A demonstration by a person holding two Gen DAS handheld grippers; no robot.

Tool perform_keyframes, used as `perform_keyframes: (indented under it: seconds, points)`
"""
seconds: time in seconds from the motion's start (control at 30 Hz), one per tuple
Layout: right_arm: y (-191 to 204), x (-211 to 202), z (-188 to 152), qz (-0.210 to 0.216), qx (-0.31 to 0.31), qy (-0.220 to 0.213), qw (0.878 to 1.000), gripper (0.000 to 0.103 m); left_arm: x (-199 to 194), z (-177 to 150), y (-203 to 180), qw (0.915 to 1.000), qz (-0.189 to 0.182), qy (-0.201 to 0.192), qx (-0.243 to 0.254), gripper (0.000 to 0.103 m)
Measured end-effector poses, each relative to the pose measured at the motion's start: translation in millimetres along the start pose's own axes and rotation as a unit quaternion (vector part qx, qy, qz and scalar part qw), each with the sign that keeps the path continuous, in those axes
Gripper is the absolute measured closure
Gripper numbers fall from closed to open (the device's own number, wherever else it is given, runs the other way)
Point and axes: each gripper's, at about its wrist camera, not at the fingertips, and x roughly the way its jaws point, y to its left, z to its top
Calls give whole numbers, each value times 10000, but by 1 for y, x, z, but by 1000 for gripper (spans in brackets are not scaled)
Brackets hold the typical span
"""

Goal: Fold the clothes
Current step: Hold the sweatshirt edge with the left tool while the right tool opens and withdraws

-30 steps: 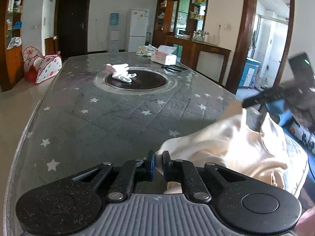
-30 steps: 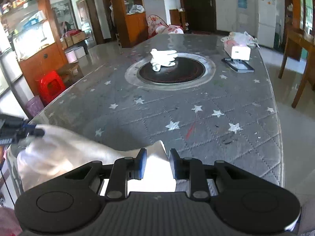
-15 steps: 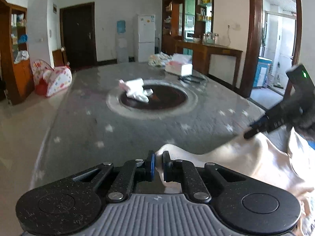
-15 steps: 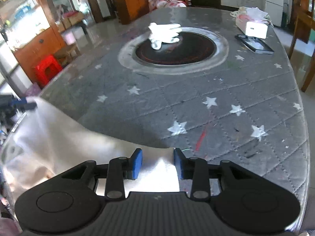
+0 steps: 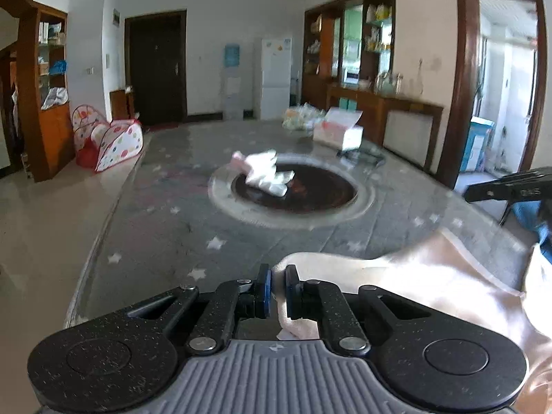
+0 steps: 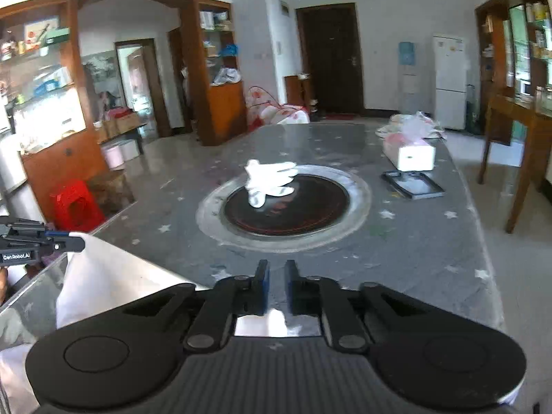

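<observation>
Garment [image 5: 431, 276] pinched in left gripper [image 5: 276, 284]; right gripper [image 6: 276, 284] narrow, grip seemingly on cloth; tablet [image 6: 412, 184] clear only from right.

Table [image 6: 431, 252] ahead bare; white cloth [image 6: 270, 181] on centre disc [image 6: 293, 207].

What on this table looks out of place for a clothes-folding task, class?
A crumpled pair of white gloves lies on the dark round hob set into the table, half over its rim. A black tray sits askew beside a tissue box.
</observation>
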Motion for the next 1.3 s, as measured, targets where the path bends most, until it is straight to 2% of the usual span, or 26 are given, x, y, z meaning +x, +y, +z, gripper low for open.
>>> perform_keyframes:
  seconds: [0.13,0.27,0.3,0.37,0.57,0.63,0.67,0.73,0.87,0.97,1.07,1.2,1.3]
  points:
    - [-12,25,-10,115,263,747,9968,84,14,-6,4,9998,46,206,-30,94]
    - [-26,51,-11,572,946,1148,9872,66,17,-10,9,9994,68,321,-54,94]
    - [-25,55,-9,715,1013,1157,9855,65,17,-11,11,9993,69,354,-63,94]
    - [-23,59,-7,1015,1076,1118,9827,60,18,-12,14,9990,117,418,-63,94]
    - [-14,73,1,1908,1257,997,9684,63,25,-11,22,9984,194,466,-251,94]
    - [-16,55,8,2286,1310,435,9637,62,27,-9,23,9983,212,460,-272,94]
    - [-18,45,11,2477,1334,117,9595,56,27,-9,24,9983,220,459,-267,94]
    - [-19,42,14,2265,1211,121,9664,52,30,-9,26,9981,252,502,-255,94]
    - [-21,42,17,1672,914,306,9812,54,38,-9,29,9975,269,569,-324,94]
    - [-24,57,12,1478,916,584,9830,55,42,-8,31,9972,283,604,-330,94]
    - [-22,67,6,1657,830,698,9802,55,46,-7,33,9970,298,640,-311,94]
    - [-16,63,2,2139,658,776,9715,53,51,-6,35,9967,317,688,-286,94]
    - [-6,57,-4,2300,263,913,9685,42,53,-7,37,9965,325,719,-280,94]
